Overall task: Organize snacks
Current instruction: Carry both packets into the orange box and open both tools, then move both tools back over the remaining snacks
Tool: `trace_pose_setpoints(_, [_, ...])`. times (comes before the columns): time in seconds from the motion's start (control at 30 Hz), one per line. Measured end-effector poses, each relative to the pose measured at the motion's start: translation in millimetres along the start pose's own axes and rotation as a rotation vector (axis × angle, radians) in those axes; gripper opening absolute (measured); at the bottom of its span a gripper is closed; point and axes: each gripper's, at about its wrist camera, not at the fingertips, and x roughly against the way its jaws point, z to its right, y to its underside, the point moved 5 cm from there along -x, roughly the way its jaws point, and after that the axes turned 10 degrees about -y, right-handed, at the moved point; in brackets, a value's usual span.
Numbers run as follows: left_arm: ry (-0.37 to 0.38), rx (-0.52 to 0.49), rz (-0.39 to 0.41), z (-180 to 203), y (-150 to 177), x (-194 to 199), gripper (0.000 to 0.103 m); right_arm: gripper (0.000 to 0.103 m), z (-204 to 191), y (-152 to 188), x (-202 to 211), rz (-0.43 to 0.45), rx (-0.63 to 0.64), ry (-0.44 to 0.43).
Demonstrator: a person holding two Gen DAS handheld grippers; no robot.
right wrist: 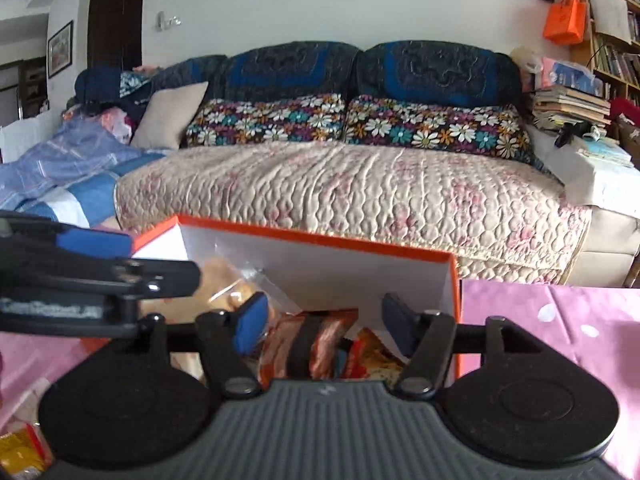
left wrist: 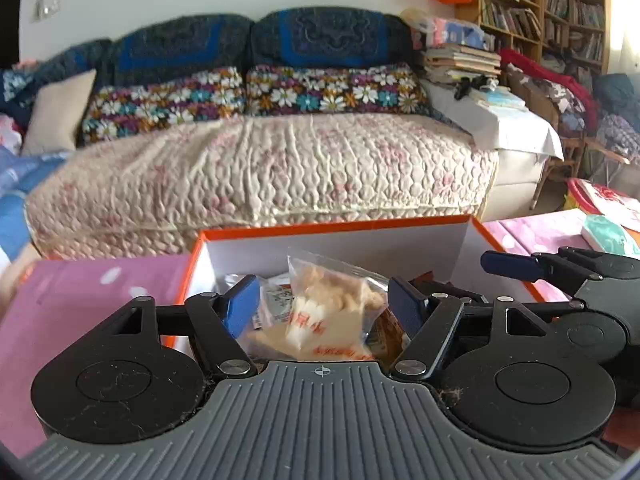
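Observation:
An orange-rimmed white box (left wrist: 340,242) (right wrist: 320,258) stands on the pink tablecloth (left wrist: 80,304) and holds several snack packets. In the left wrist view my left gripper (left wrist: 324,306) hangs over the box, open; a clear bag of pale biscuits (left wrist: 332,304) lies between its blue pads without touching them. My right gripper (right wrist: 324,320) is open over the box's right half, above a red-brown packet (right wrist: 316,340) and an orange one (right wrist: 372,354). Each gripper's blue finger (left wrist: 508,266) (right wrist: 92,242) shows at the edge of the other's view.
A sofa with a quilted cover (left wrist: 260,176) runs just behind the table. Books are stacked on a side table (left wrist: 464,60) at the right. A green-white pack (left wrist: 608,236) lies on the table's right. A yellow packet (right wrist: 20,452) sits at the near left.

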Motion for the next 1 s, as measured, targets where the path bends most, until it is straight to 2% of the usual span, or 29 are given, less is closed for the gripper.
trace_pose_setpoints(0.17, [-0.013,-0.020,0.048,-5,2,54,0.050,0.073,-7,2,35,0.015,-0.053,-0.019])
trace_pose_setpoints(0.23, [-0.008,-0.021,0.064,-8,5,74,0.052,0.089,-10,5,53,0.024,-0.086,-0.040])
trace_pose_setpoints(0.27, [-0.007,-0.025,0.069,-9,8,84,0.052,0.101,-12,9,64,0.036,-0.099,-0.038])
trace_pose_setpoints(0.47, [-0.014,-0.064,0.080,-14,31,126,0.056,0.101,-24,46,127,0.051,-0.093,-0.007])
trace_pose_setpoints(0.57, [-0.027,-0.080,0.064,-25,60,140,0.059,0.101,-23,73,154,0.037,-0.132,-0.017])
trace_pose_setpoints(0.83, [-0.070,-0.040,-0.101,-75,171,146,0.062,0.101,-3,144,188,-0.079,-0.226,0.006])
trace_pose_setpoints(0.9, [-0.050,-0.023,-0.138,-78,181,143,0.061,0.101,-2,154,192,-0.095,-0.233,0.011])
trace_pose_setpoints(1.0, [-0.017,-0.045,-0.132,-74,182,139,0.062,0.101,0,160,191,-0.109,-0.238,0.019])
